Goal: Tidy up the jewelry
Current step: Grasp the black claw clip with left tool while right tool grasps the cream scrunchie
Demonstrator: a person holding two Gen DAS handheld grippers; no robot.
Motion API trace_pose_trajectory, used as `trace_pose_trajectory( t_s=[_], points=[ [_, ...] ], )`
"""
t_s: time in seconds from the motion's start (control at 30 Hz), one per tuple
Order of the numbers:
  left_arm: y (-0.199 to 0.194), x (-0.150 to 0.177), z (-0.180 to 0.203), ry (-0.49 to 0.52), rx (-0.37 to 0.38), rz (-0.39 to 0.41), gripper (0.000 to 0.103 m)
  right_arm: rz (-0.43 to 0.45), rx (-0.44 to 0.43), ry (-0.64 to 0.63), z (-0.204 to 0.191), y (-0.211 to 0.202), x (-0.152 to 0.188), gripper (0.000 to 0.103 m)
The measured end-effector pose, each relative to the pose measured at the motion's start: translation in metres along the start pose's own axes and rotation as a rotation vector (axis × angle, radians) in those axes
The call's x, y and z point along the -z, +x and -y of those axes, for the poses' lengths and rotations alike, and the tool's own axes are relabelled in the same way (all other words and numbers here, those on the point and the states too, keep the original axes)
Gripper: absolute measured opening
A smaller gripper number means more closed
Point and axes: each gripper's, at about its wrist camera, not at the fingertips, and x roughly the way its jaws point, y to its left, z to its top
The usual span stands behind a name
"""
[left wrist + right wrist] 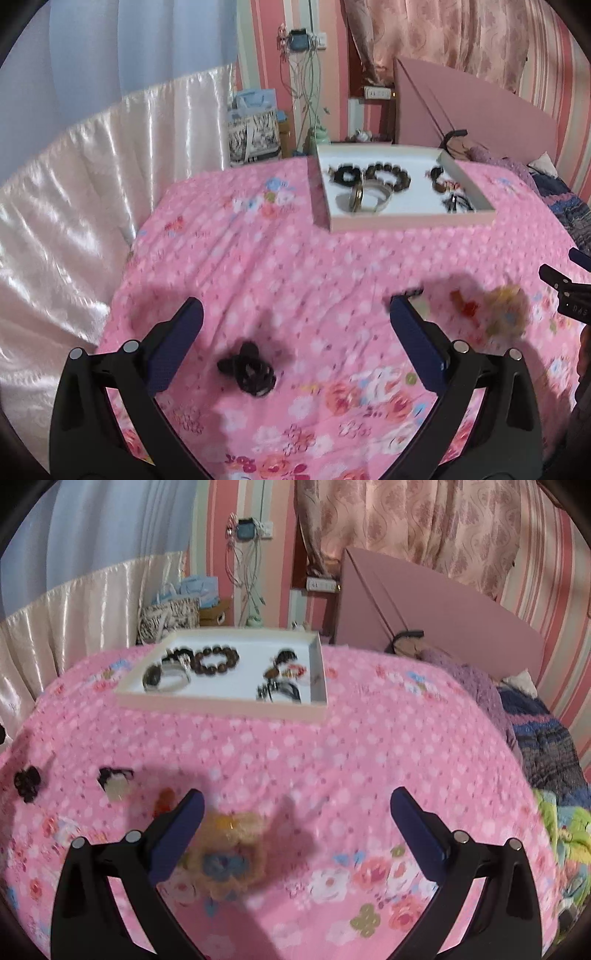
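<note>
pink bedspread (280, 258) | tray (406, 221) at 12 o'clock part-filled | hair clip (251, 369), scrunchie (225, 853) left | left gripper (295, 314), right gripper (297, 805) both released

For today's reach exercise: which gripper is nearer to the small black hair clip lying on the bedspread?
Left. The black hair clip lies between the open fingers of the left gripper. The right gripper is off to its right, hovering over a fuzzy yellow piece instead.

Pink floral bedspread (369, 746) carries white tray (221, 703), black hair clip (249, 369), fluffy scrunchie (225, 853) (blurred).
</note>
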Motion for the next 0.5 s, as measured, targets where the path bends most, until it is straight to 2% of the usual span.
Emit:
trace_pose_trajectory(
  t_s=[0.17, 0.37, 0.4, 0.47, 0.5],
  points=[
    [0.023, 0.028, -0.017, -0.054, -0.007, -0.032, 0.100, -0.052, 0.022, 0.021, 0.002, 0.019, 0.029, 0.100],
    [0.048, 0.050, -0.032, -0.105, -0.042, -0.080, 0.099, -0.069, 0.047, 0.004, 0.000, 0.028, 0.044, 0.100],
    [0.053, 0.053, -0.035, -0.116, -0.038, -0.087, 0.096, -0.067, 0.050, 0.001, -0.001, 0.029, 0.045, 0.099],
    [0.059, 0.056, -0.038, -0.134, -0.022, -0.104, 0.093, -0.073, 0.048, -0.011, -0.003, 0.033, 0.047, 0.095],
    [0.062, 0.057, -0.038, -0.140, -0.012, -0.108, 0.092, -0.078, 0.046, -0.017, -0.004, 0.035, 0.047, 0.090]
  ],
)
